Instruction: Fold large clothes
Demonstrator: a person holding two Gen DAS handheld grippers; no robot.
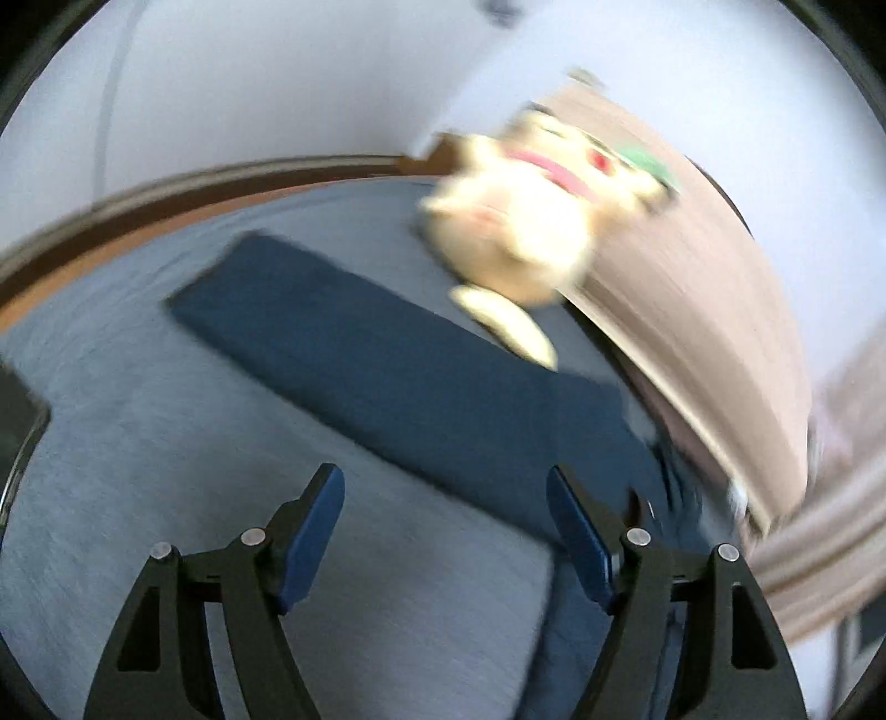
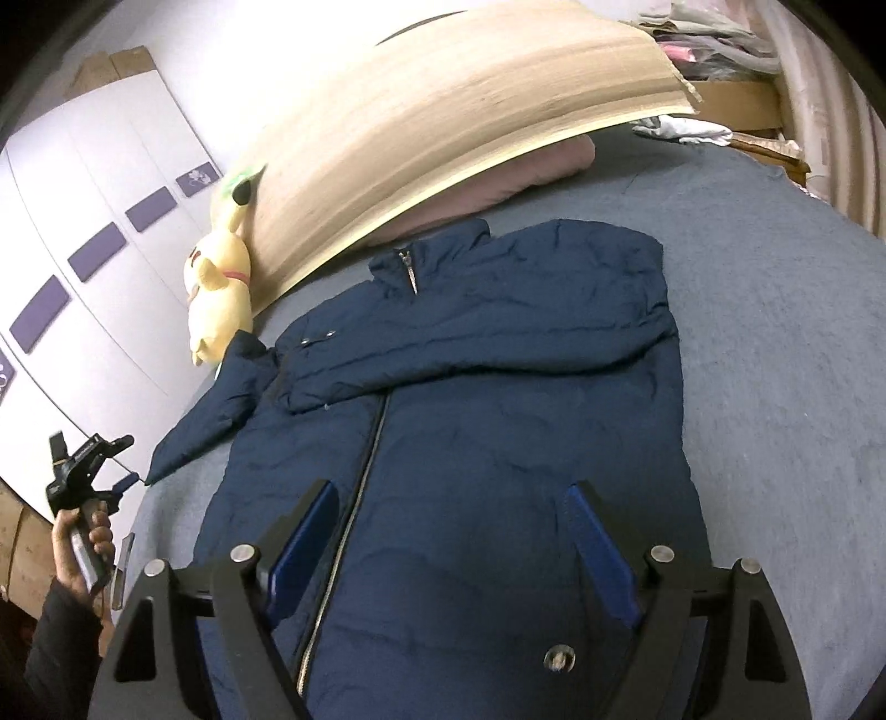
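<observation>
A navy zip jacket [image 2: 487,421] lies face up on the grey-blue bed cover [image 2: 775,360]. One sleeve is folded across its chest. The other sleeve [image 2: 216,410] stretches out to the left. My right gripper [image 2: 448,498] hovers open over the jacket's lower front, with nothing between its fingers. In the right wrist view my left gripper [image 2: 128,459] is held in a hand at the bed's left edge, open, just beside that sleeve's cuff. The left wrist view is blurred: the outstretched sleeve [image 1: 354,354] runs across the cover beyond my open left gripper [image 1: 446,487].
A yellow plush toy [image 2: 219,299] [image 1: 526,221] leans on the wooden headboard [image 2: 443,127] near the sleeve. A pink pillow [image 2: 526,171] lies behind the collar. White wardrobe doors [image 2: 83,221] stand left, and piled clothes [image 2: 703,39] sit at the back right.
</observation>
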